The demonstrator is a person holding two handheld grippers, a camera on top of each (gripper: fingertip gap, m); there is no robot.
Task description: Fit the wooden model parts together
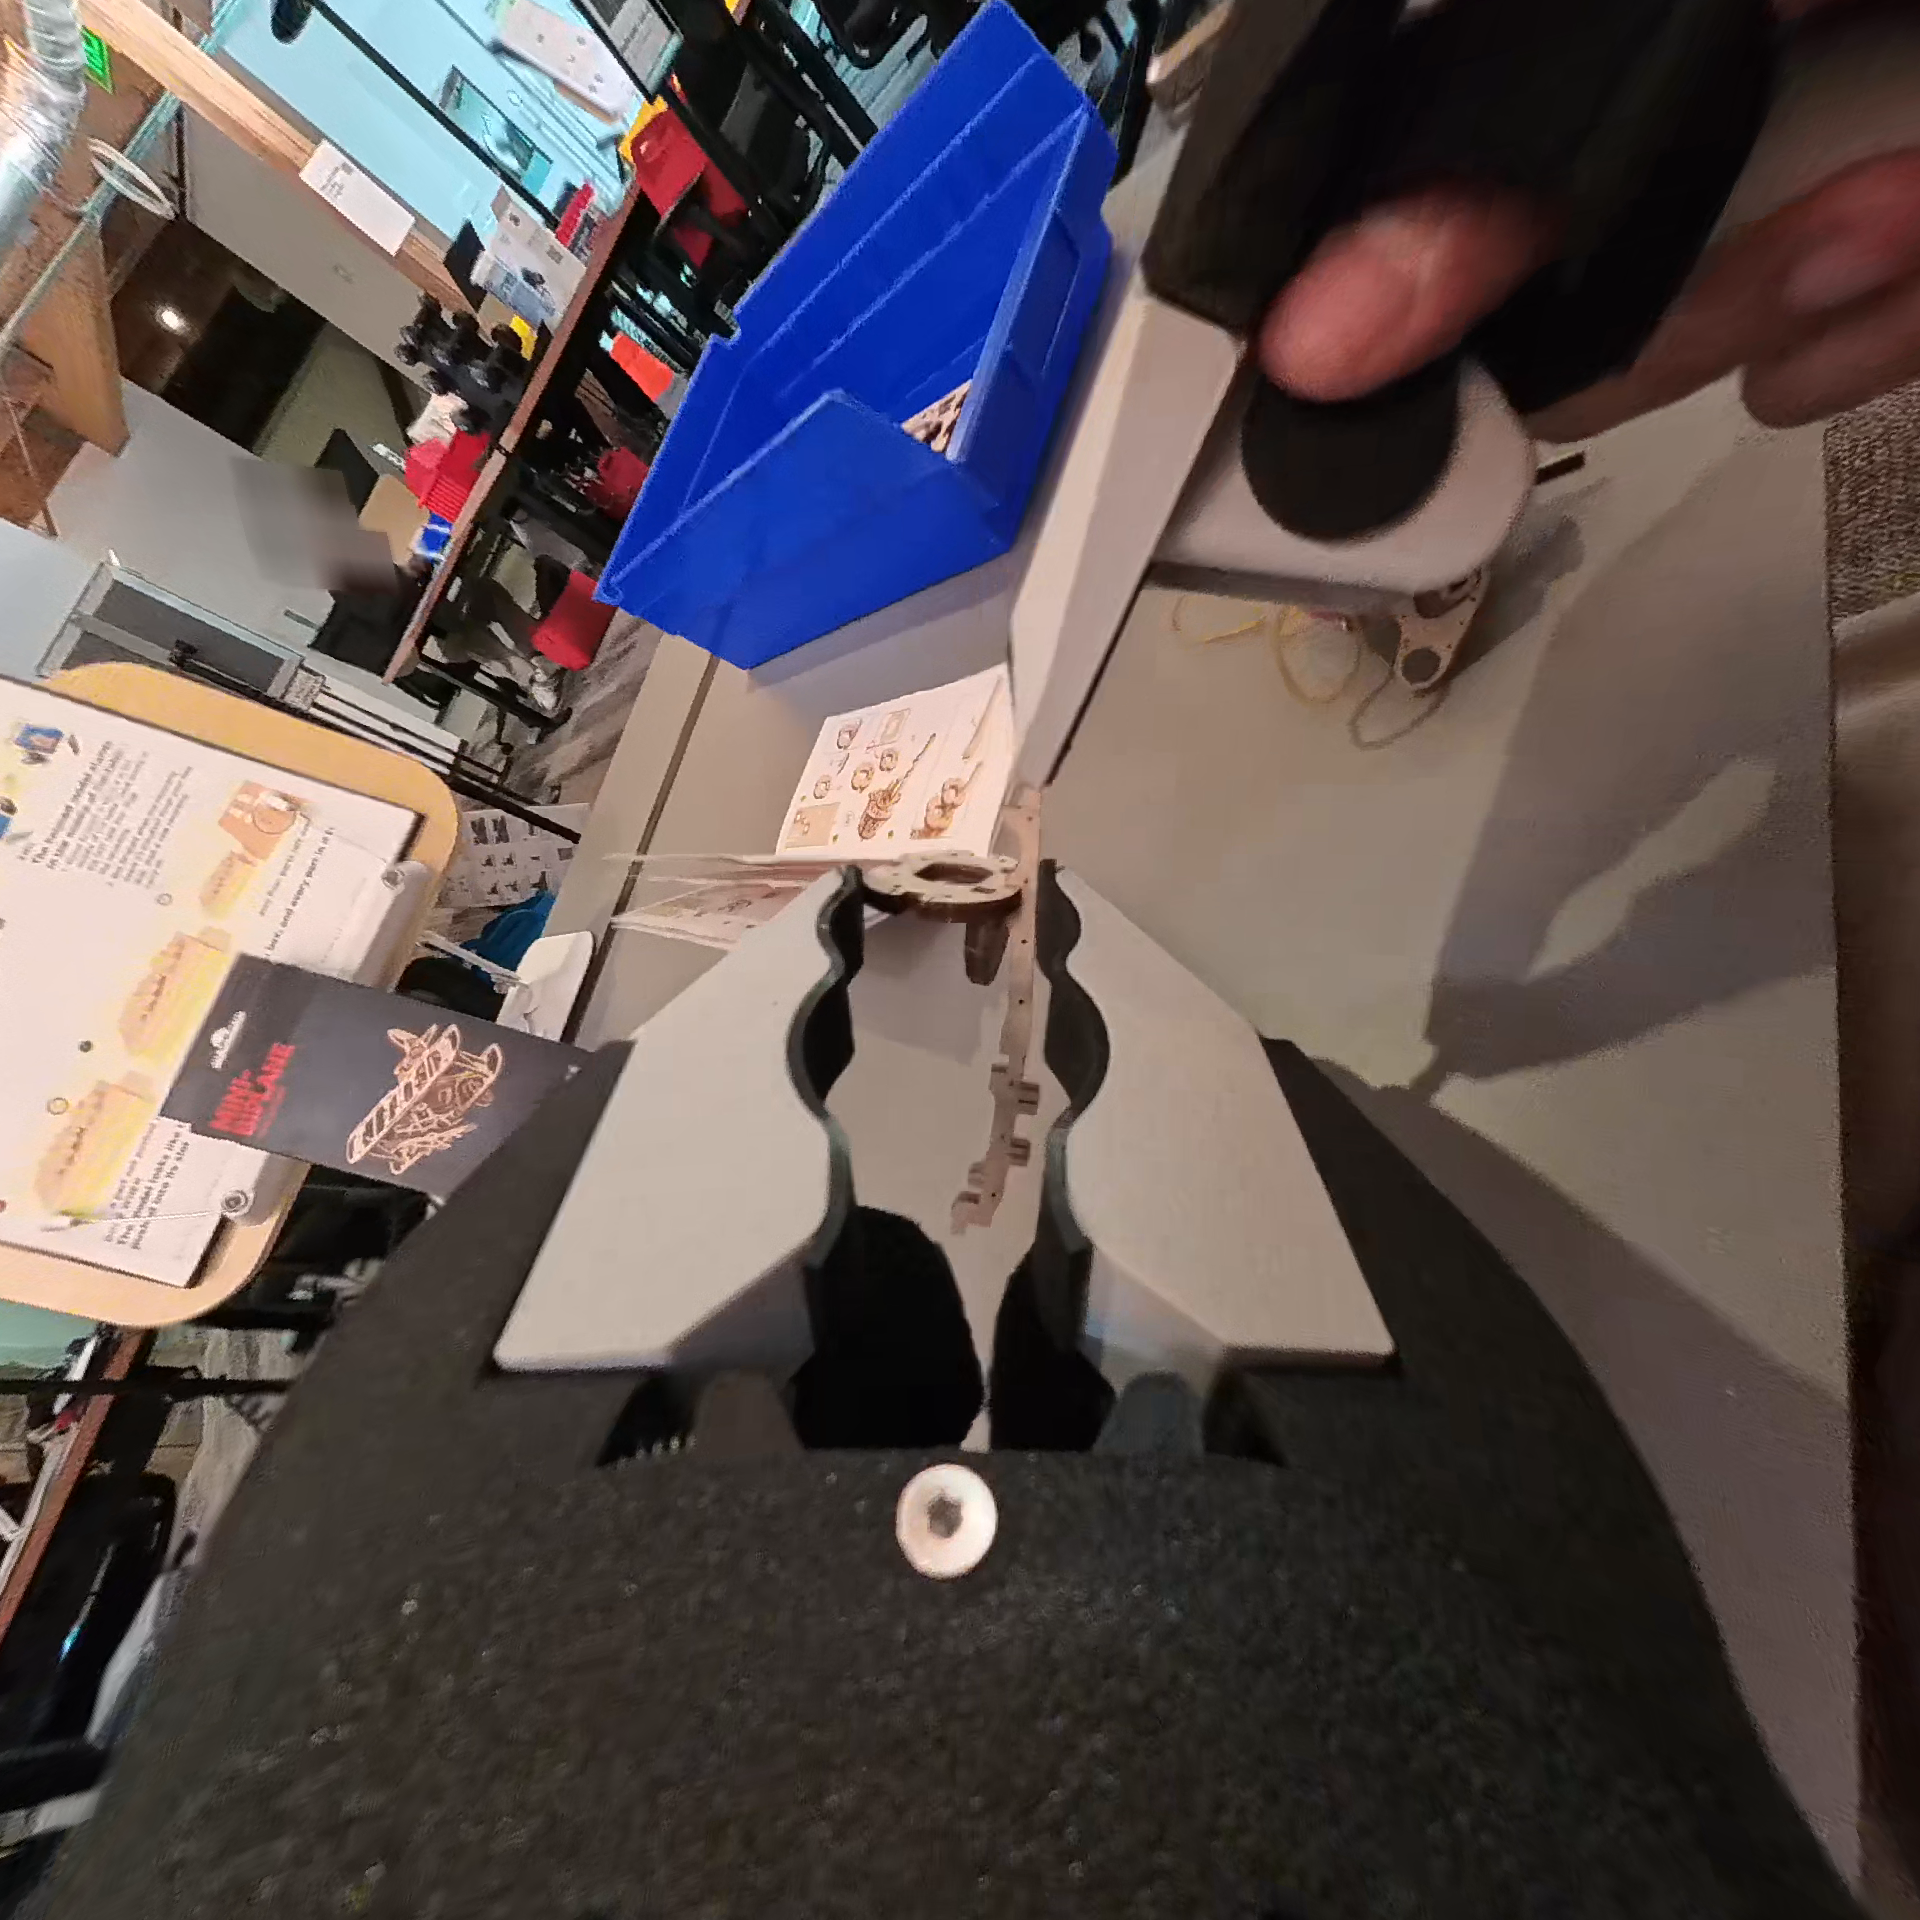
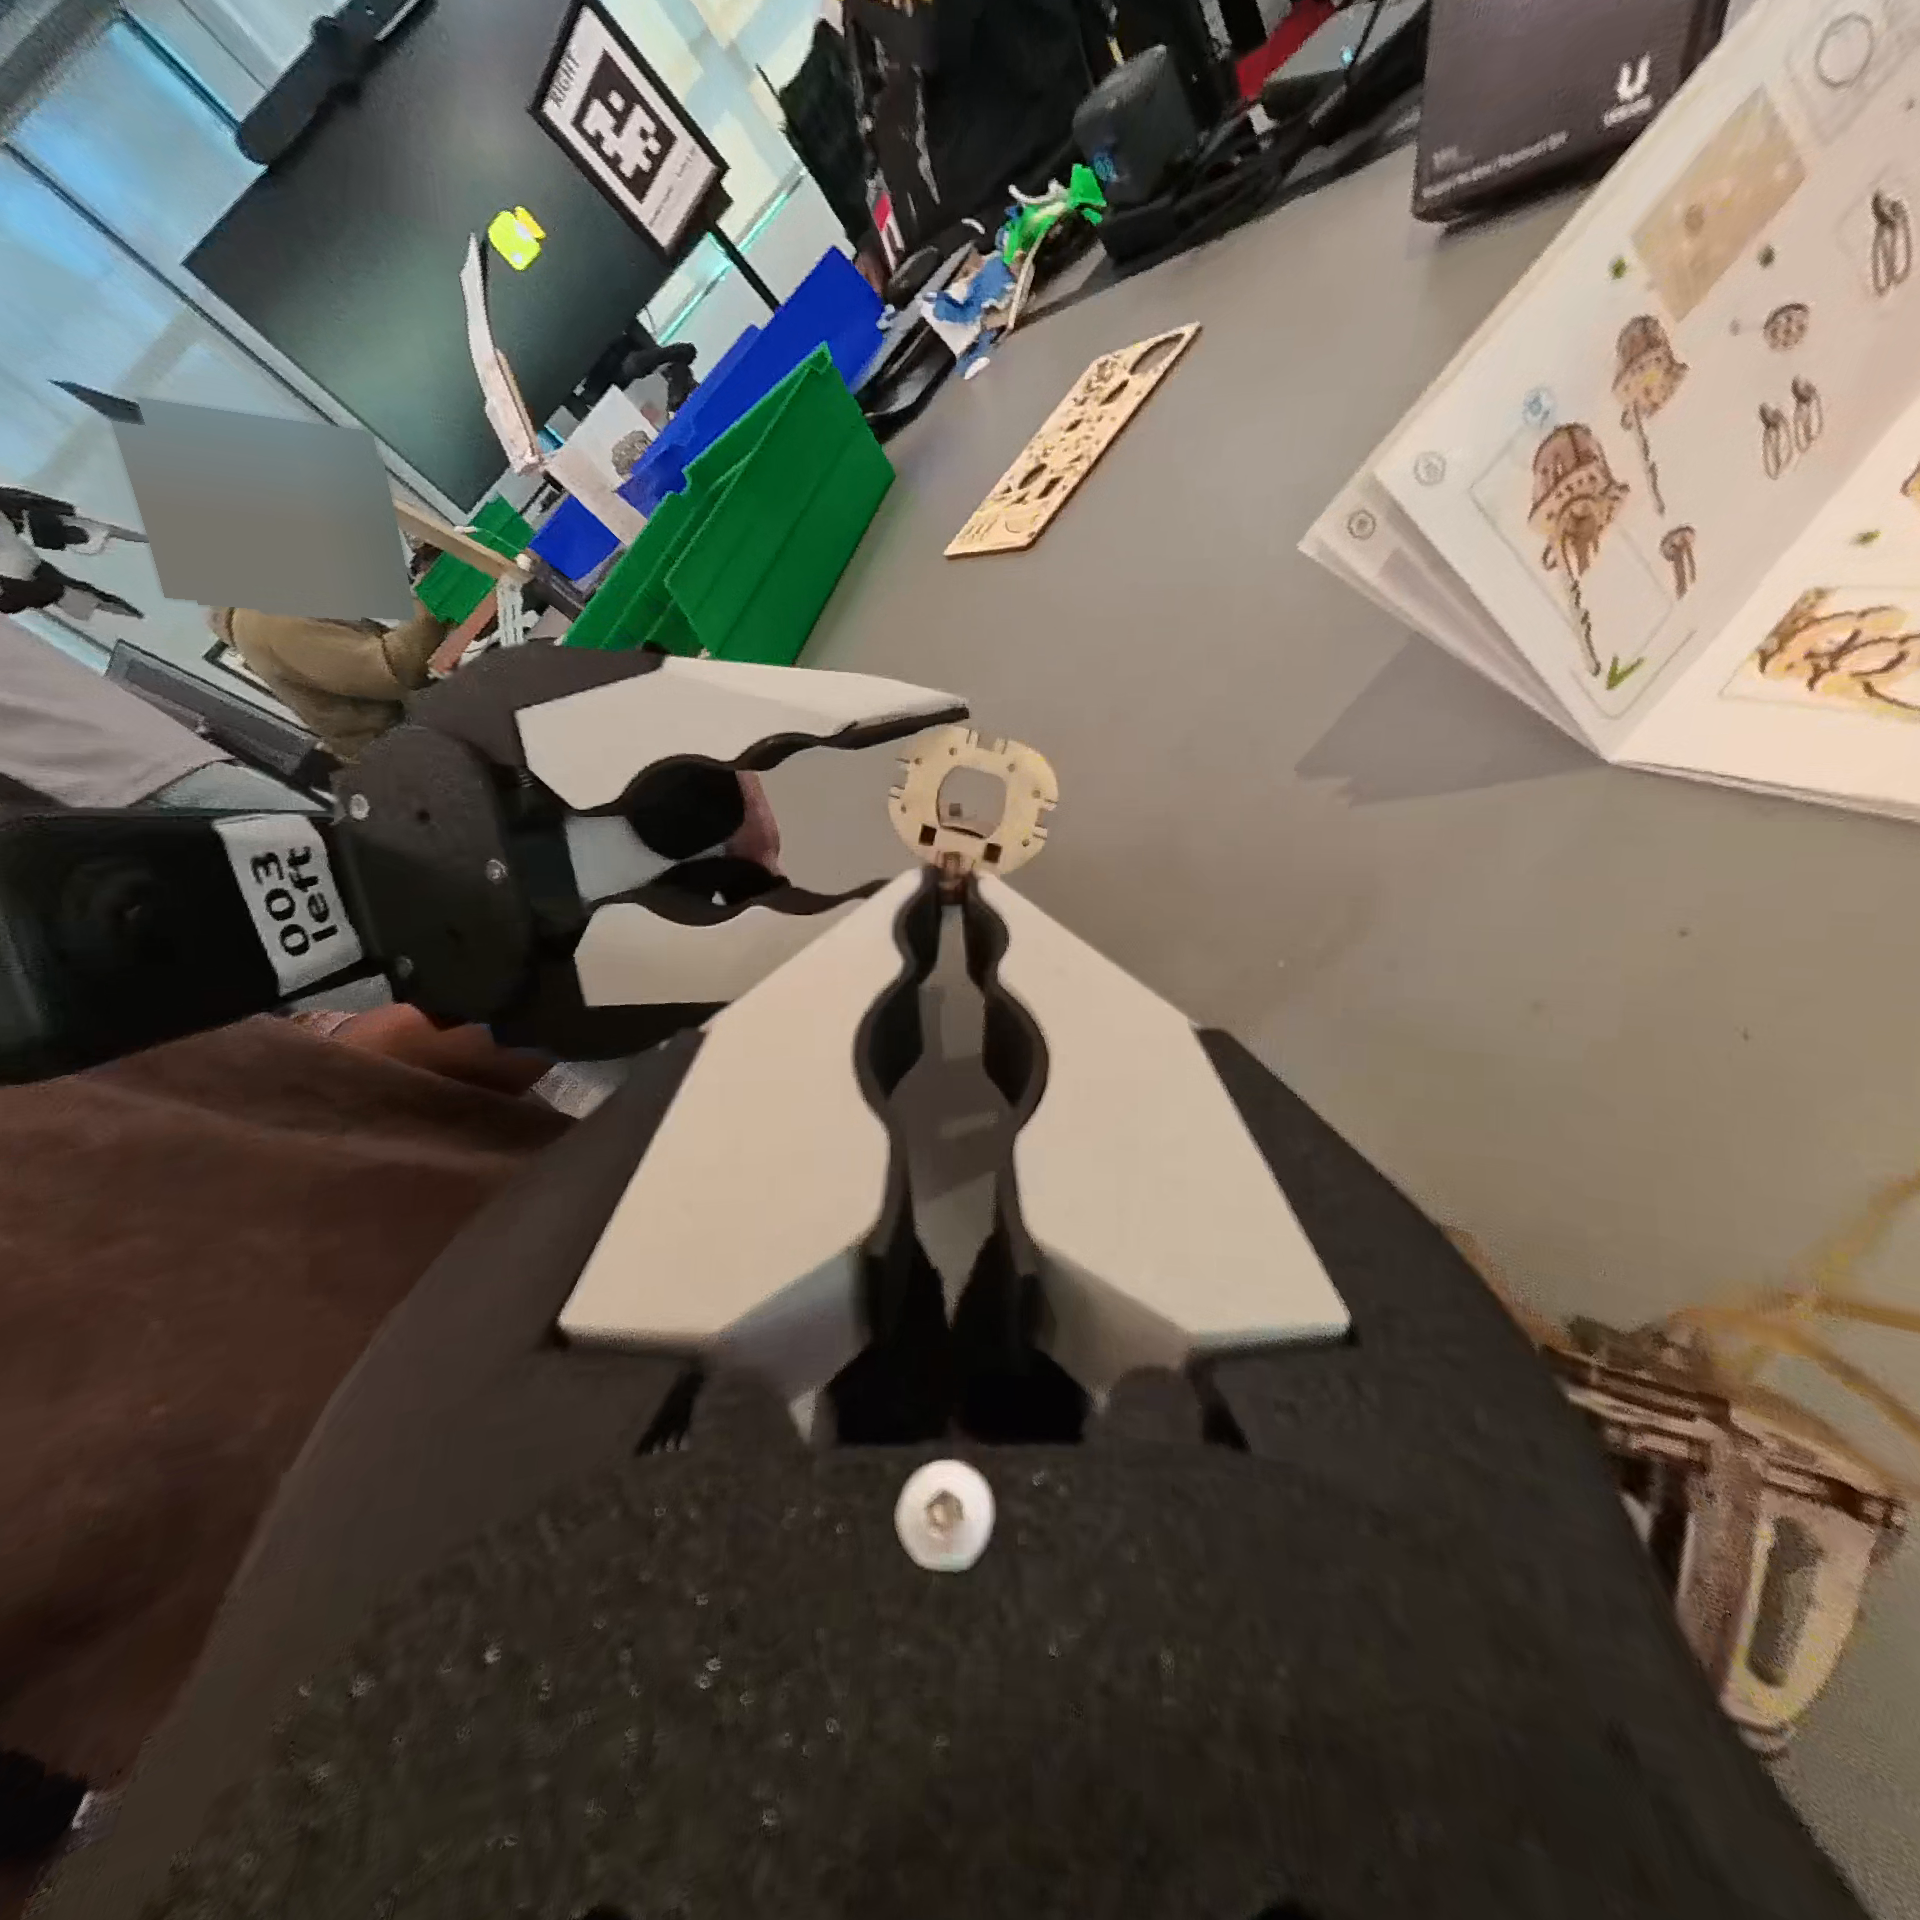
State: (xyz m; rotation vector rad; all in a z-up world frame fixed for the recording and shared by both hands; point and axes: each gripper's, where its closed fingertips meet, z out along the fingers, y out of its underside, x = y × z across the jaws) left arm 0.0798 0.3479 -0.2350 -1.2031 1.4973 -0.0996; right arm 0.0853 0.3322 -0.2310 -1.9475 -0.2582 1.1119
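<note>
My right gripper [image 2: 949, 876] is shut on a thin wooden strip [image 2: 948, 1091] that carries a small wooden ring [image 2: 972, 795] at its far end, just past the fingertips. In the left wrist view the ring [image 1: 935, 883] and the strip [image 1: 1023, 997], seen edge-on, sit between the spread fingers of my left gripper [image 1: 951, 878], with the strip close to the right-hand finger. The right gripper [image 1: 1029, 774] reaches in from the upper right. In the right wrist view my left gripper [image 2: 920, 795] comes from the left, jaws apart, tips beside the ring.
A blue bin [image 1: 883, 416] and an open instruction booklet [image 1: 904, 769] lie on the grey table [image 1: 1351, 935]. The booklet [image 2: 1662, 468], a cut-out wooden sheet [image 2: 1075, 442], green bins [image 2: 748, 540] and a part-built wooden model [image 2: 1714, 1475] surround the work spot. Yellow rubber bands [image 1: 1320, 665] lie nearby. Left and right tips are no more than a few centimetres apart.
</note>
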